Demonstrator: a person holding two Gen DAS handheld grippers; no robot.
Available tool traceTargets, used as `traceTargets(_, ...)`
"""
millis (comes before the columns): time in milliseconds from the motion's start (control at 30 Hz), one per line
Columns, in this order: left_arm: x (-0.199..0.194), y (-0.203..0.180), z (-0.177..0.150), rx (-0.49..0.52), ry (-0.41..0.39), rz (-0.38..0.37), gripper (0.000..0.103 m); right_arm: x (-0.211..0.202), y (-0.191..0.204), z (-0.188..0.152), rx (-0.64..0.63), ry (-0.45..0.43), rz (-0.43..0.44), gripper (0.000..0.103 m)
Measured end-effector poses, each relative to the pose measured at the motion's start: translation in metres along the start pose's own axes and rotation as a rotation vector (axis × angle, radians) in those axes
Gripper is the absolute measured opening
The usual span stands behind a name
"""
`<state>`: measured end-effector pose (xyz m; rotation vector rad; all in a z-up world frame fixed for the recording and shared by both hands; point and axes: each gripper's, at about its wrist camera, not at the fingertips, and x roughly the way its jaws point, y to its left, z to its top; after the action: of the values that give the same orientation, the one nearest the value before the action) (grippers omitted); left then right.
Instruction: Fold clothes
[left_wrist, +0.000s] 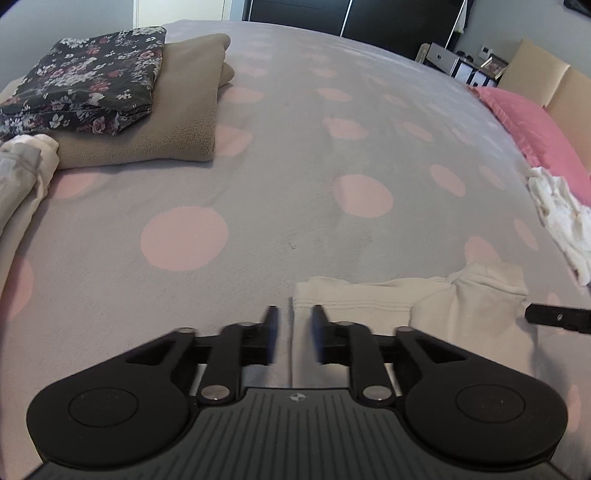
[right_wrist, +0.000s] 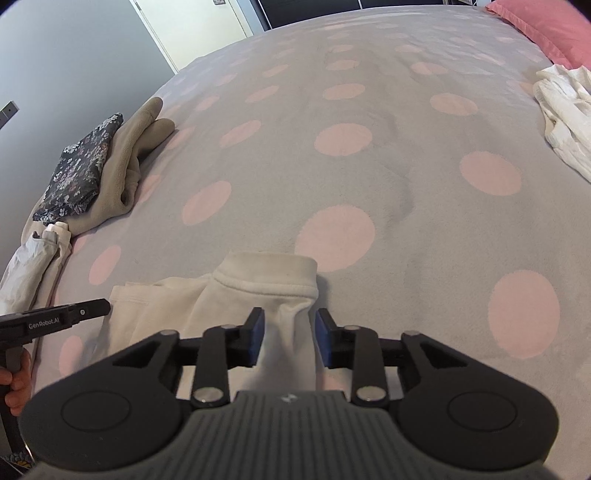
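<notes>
— How did the cream garment (right_wrist: 236, 295) look?

— Soft and fleecy, partly folded, its ribbed collar facing away; it lay on the near edge of the grey bedspread (left_wrist: 295, 147) with pink dots.

— And the grippers?

— The left gripper (left_wrist: 293, 328) stood with jaws apart over the garment's left edge. The right gripper (right_wrist: 290, 332) had jaws parted astride a fold, not pinching.

— How many other clothes?

— Two folded: one floral piece (left_wrist: 85, 85) atop one tan fleece (left_wrist: 184, 107). One white heap (right_wrist: 565, 114) beside one pink pillow (left_wrist: 532, 122).
</notes>
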<state>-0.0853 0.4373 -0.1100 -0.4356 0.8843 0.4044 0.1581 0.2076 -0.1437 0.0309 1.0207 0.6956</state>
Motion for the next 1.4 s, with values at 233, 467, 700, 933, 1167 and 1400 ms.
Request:
traceTargets(233, 0.001, 0.001, -0.016, -0.033, 0.065, -0.093, 0.048, -0.001, -0.005, -0.021, -0.036, 0.043, 0.022, 0.046)
traceTargets(467, 0.006, -0.012, -0.036, 0.0, 0.096, -0.16, 0.062, 0.012, -0.021, -0.04, 0.047, 0.089, 0.024, 0.052)
traceTargets(700, 0.014, -0.019, -0.035, -0.015, 0.106, -0.233, 0.075, 0.021, -0.008, -0.042, -0.006, 0.072, 0.004, 0.053)
traceTargets(933, 0.013, -0.011, -0.025, -0.139, 0.078, -0.32, 0.074, 0.026, -0.012, -0.036, 0.031, 0.084, 0.024, 0.054)
traceTargets(1167, 0.018, -0.02, -0.03, -0.067, 0.124, -0.369, 0.074, 0.026, -0.015, -0.034, 0.044, 0.094, 0.037, 0.054)
traceTargets(1400, 0.026, -0.035, -0.03, 0.03, 0.117, -0.274, 0.065, 0.026, -0.015, -0.035, 0.053, 0.088, 0.034, 0.054)
